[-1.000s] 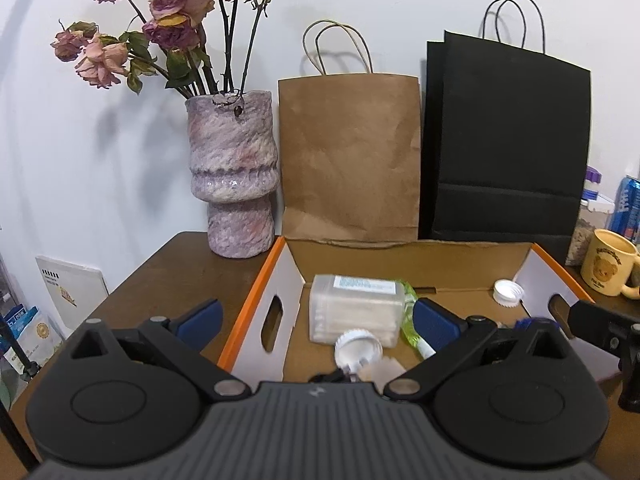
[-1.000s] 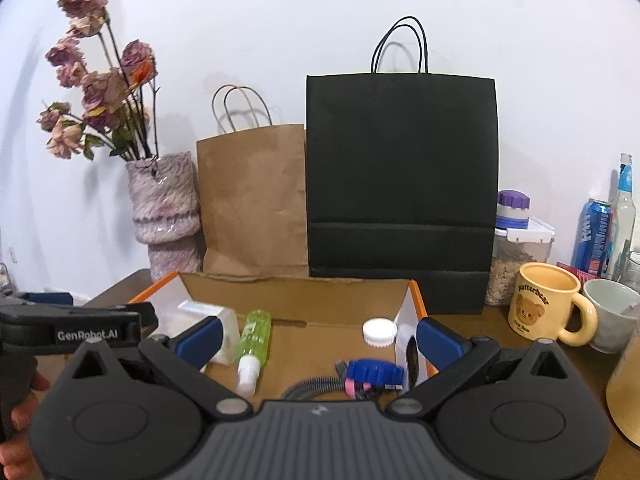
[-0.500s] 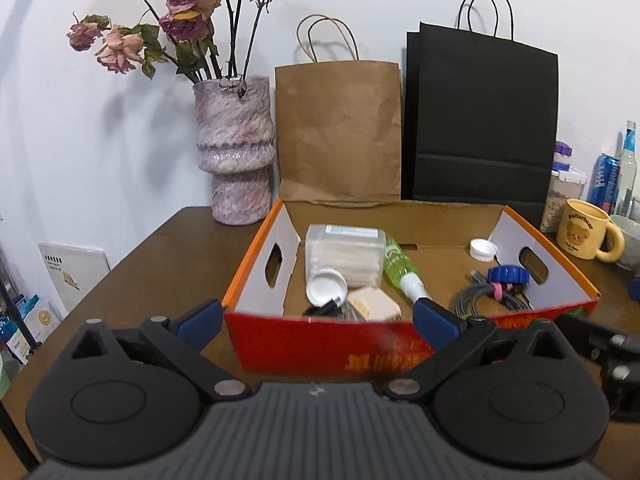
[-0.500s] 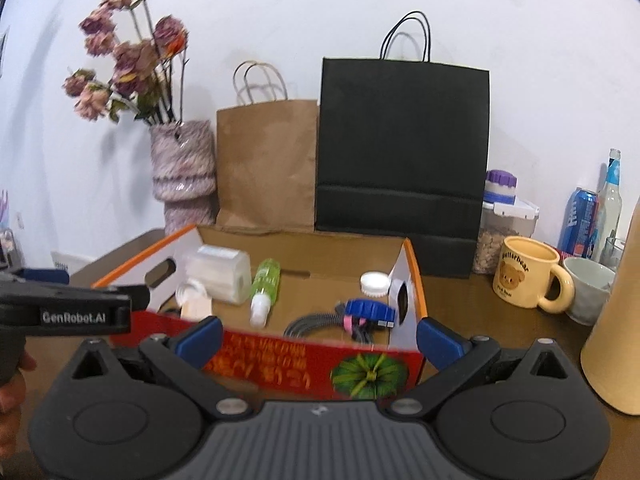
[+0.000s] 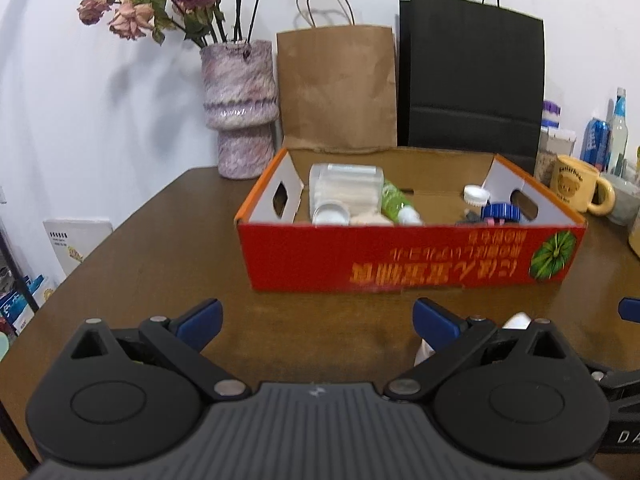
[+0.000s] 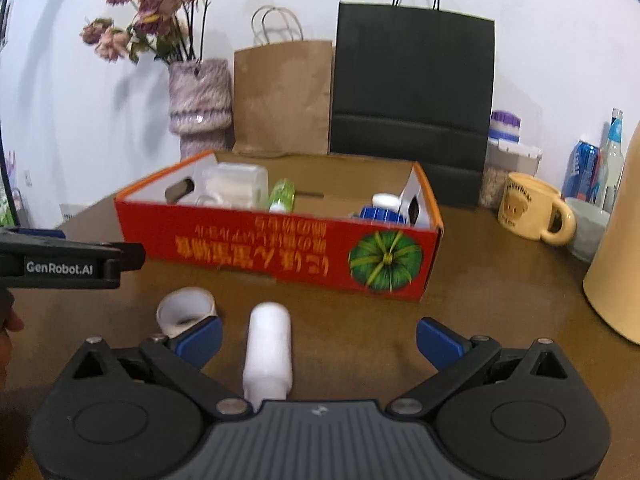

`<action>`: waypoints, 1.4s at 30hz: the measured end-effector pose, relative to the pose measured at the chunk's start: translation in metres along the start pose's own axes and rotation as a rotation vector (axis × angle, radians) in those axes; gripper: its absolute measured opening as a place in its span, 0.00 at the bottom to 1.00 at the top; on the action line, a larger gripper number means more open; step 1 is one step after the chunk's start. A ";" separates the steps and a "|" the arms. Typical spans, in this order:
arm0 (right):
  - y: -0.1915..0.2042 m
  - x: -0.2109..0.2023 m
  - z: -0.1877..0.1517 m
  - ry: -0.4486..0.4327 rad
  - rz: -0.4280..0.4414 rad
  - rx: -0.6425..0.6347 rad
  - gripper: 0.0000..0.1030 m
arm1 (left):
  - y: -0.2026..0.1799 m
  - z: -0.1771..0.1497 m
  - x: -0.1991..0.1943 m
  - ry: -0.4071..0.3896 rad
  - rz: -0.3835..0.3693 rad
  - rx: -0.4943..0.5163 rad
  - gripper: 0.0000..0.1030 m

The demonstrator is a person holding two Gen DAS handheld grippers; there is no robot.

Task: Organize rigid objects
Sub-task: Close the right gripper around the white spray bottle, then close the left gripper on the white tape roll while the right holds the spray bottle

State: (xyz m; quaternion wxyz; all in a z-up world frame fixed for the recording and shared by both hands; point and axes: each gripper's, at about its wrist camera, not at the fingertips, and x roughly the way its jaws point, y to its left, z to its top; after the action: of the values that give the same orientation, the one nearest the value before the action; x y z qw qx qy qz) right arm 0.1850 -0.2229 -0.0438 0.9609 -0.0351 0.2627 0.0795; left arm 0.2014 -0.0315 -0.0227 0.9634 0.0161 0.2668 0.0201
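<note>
A red cardboard box (image 5: 408, 260) (image 6: 280, 248) stands on the brown table. It holds a clear plastic container (image 5: 346, 186), a green spray bottle (image 5: 394, 200), white caps and a blue item (image 5: 500, 212). On the table in front of the box lie a white cylinder (image 6: 268, 344) and a white cup on its side (image 6: 185, 310). My right gripper (image 6: 318, 338) is open, with the white cylinder between its fingers near the base. My left gripper (image 5: 316, 318) is open and empty above bare table; a white object (image 5: 516, 322) shows behind its right finger.
A vase of dried flowers (image 5: 240, 108), a brown paper bag (image 5: 336, 88) and a black bag (image 5: 472, 80) stand behind the box. A yellow mug (image 6: 532, 210), a can, bottles and a tan jug (image 6: 616, 260) are at the right. The table edge runs along the left.
Both grippers have pulled back from over the box toward the table's near side. The box now sits farther ahead, and the white cylinder and cup have come into the right view.
</note>
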 end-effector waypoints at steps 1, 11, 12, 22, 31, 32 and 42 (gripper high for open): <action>0.002 0.000 -0.003 0.011 -0.001 -0.007 1.00 | 0.000 -0.003 -0.001 0.005 -0.002 0.001 1.00; 0.008 0.005 -0.011 0.049 0.009 -0.007 0.94 | 0.005 -0.018 -0.011 0.027 -0.014 -0.008 1.00; 0.007 0.006 -0.011 0.055 0.012 -0.001 0.90 | 0.005 -0.018 -0.011 0.029 -0.016 -0.010 1.00; 0.008 0.017 -0.009 0.081 0.069 0.022 0.56 | 0.003 -0.021 -0.012 0.032 -0.028 -0.008 1.00; 0.015 0.016 -0.008 0.070 0.075 0.002 0.29 | 0.002 -0.022 -0.011 0.034 -0.029 -0.004 1.00; 0.015 0.016 -0.008 0.069 0.074 0.001 0.28 | 0.002 -0.022 -0.011 0.034 -0.029 -0.003 1.00; 0.011 0.004 -0.005 0.013 0.071 0.003 0.28 | -0.001 -0.021 -0.009 0.036 -0.045 -0.007 1.00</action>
State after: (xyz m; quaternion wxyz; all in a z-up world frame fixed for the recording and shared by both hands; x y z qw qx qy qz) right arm 0.1842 -0.2119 -0.0508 0.9558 -0.0249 0.2701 0.1130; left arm 0.1823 -0.0327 -0.0364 0.9586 0.0062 0.2846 -0.0003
